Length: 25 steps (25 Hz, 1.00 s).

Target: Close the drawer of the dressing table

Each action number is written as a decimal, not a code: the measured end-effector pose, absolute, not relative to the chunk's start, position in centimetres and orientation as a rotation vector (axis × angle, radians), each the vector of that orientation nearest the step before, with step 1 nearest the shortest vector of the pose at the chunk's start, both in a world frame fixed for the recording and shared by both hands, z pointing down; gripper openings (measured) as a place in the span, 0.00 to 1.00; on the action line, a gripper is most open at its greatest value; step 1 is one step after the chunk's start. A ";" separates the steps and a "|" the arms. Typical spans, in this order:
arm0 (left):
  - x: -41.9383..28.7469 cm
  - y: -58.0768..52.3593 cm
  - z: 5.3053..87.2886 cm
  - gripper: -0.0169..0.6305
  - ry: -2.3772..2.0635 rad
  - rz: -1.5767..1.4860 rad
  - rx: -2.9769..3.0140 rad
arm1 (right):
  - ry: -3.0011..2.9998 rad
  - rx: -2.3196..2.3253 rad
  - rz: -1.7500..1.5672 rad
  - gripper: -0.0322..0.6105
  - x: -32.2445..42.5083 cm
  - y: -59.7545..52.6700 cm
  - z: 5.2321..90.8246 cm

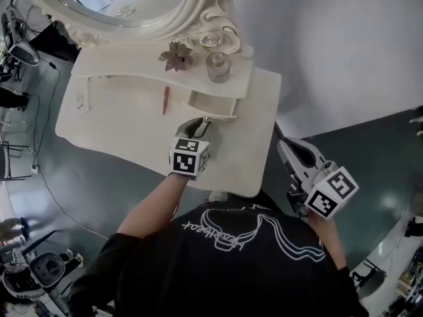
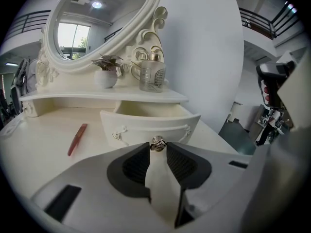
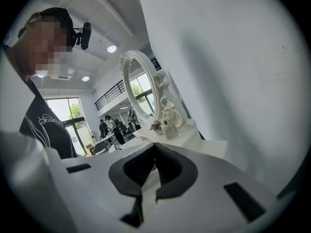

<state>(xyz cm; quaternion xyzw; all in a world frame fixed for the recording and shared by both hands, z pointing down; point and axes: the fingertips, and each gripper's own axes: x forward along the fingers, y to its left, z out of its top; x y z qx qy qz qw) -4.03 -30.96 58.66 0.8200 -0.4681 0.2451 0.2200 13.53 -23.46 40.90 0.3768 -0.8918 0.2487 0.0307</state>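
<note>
White dressing table (image 1: 112,134); slim red pen (image 1: 166,100) lying on tabletop.

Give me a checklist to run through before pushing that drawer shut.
1. Drawer pulled out, needs closing: ok.
2. Left gripper closed on the knob: ok.
3. Nothing sticking up out of the drawer: cannot tell, its bottom is hidden.
4. Red stick clear of the drawer's path: ok, it lies on the table to the left.
5. Right gripper out of the way: ok, shut, off to the table's side.
</note>
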 end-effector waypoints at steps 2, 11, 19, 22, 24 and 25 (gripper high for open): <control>-4.0 -31.0 58.6 0.18 -1.295 0.670 2.268 | -2.750 1.150 0.769 0.06 13.4 -23.5 41.0; -3.9 -31.0 58.5 0.18 -1.295 0.650 2.259 | -2.743 1.125 0.780 0.06 13.4 -23.3 41.3; -3.9 -31.1 58.6 0.18 -1.301 0.673 2.260 | -2.736 1.116 0.776 0.06 13.6 -23.3 41.0; -4.0 -31.1 58.6 0.17 -1.304 0.679 2.258 | -2.734 1.107 0.784 0.06 13.4 -23.2 41.1; -3.9 -31.1 58.6 0.17 -1.301 0.679 2.256 | -2.733 1.103 0.789 0.06 13.4 -23.1 41.1; -3.9 -31.1 58.5 0.17 -1.299 0.681 2.255 | -2.732 1.102 0.789 0.06 13.4 -23.1 41.1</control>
